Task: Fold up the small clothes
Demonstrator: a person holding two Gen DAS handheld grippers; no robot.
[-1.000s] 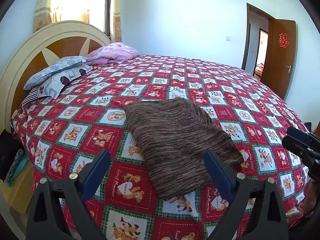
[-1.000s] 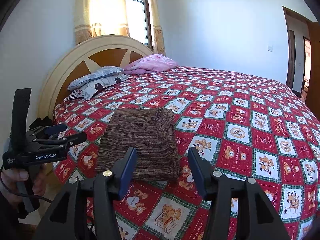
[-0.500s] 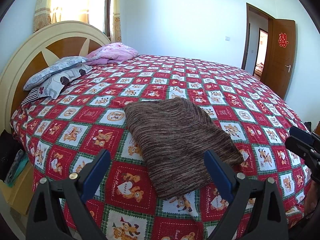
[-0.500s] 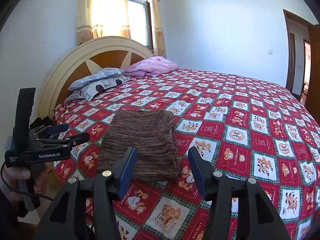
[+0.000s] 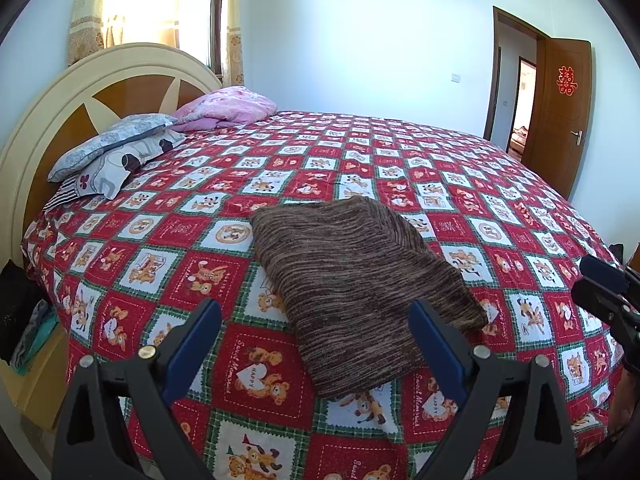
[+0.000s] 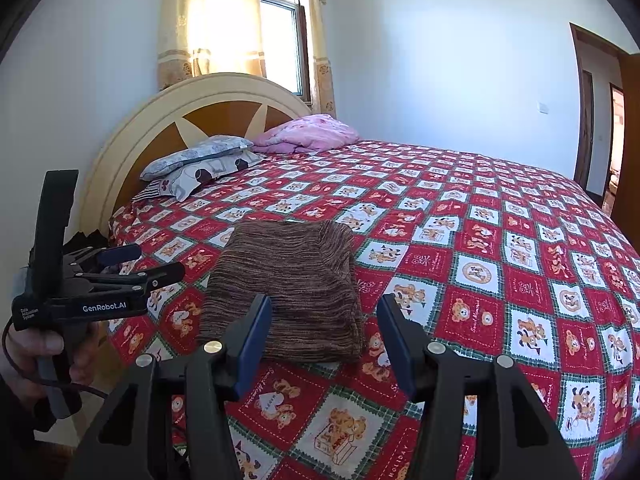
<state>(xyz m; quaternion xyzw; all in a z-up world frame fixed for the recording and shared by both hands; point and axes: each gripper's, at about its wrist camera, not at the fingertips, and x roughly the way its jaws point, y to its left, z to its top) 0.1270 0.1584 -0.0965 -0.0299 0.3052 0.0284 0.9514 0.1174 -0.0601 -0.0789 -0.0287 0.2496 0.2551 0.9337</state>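
Observation:
A brown striped knit garment (image 5: 360, 280) (image 6: 288, 280) lies folded into a rectangle on the bed, near its front edge. My left gripper (image 5: 316, 316) is open and hangs short of the garment's near edge, touching nothing. In the right wrist view the left gripper (image 6: 158, 260) is off to the left of the garment, held by a hand (image 6: 44, 352). My right gripper (image 6: 325, 306) is open too, in front of the garment's near right corner, with nothing between its fingers. In the left wrist view, the right gripper (image 5: 584, 278) shows at the far right edge.
The bed carries a red, white and green bear-patterned quilt (image 5: 200, 272). Patterned pillows (image 5: 108, 156) and a pink blanket (image 5: 228, 108) lie by the round headboard (image 5: 48, 100). A low cabinet (image 5: 36, 384) with dark items stands left of the bed. An open wooden door (image 5: 560, 112) is at the back right.

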